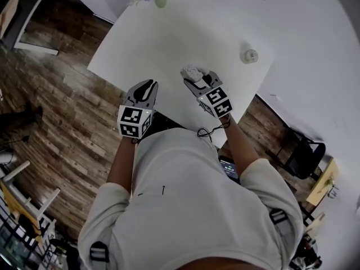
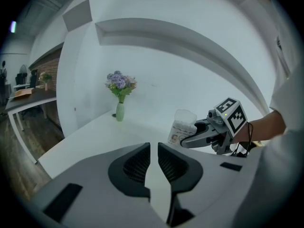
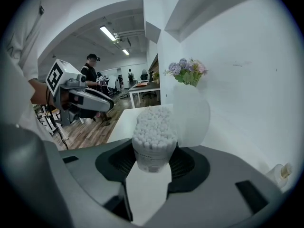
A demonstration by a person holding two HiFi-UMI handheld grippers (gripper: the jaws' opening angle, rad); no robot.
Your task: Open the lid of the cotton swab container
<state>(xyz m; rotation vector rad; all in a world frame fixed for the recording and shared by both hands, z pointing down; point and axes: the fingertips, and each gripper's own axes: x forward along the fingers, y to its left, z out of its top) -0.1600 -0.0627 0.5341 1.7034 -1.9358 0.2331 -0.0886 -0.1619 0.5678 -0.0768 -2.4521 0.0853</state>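
**Swab box held up, lid already open**

The right claw (image 3: 152,152) squeezes the box (image 3: 151,148) low down, above the table (image 1: 169,38), so its top stays free. The lid (image 3: 195,115) hangs open beside the swabs. The left claw (image 2: 154,148) waits nearby, empty and nearly closed. The job looks done.
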